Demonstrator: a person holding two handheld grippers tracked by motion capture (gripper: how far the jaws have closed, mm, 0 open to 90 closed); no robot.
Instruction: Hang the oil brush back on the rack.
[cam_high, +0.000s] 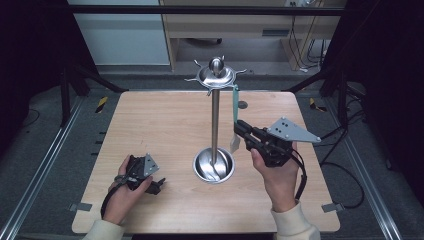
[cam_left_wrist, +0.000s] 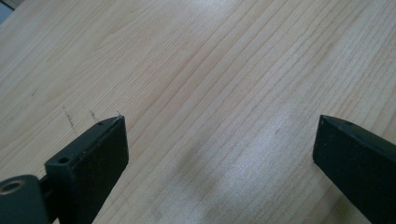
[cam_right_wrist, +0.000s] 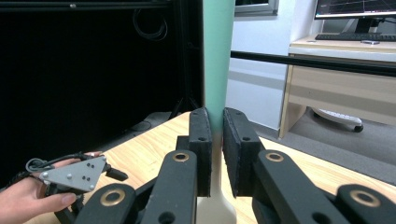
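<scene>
— What am I holding, and where?

— I have the right gripper (cam_high: 239, 131) pinched on a spatula (cam_right_wrist: 217, 70)'s teal handle, just right of the rack (cam_high: 215, 122)'s pole. It hangs upright, its top at a hook (cam_high: 233, 86), its pale blade below my jaws.

— How will it handle?

— Light and stiff in the handle, I judge, maybe slick; the blade looks soft. I grip mid-handle.

— My hands?

— Right hand raised, gripper level. Left gripper (cam_high: 159, 184) rests spread on the table (cam_left_wrist: 224, 70), left of the rack.
</scene>
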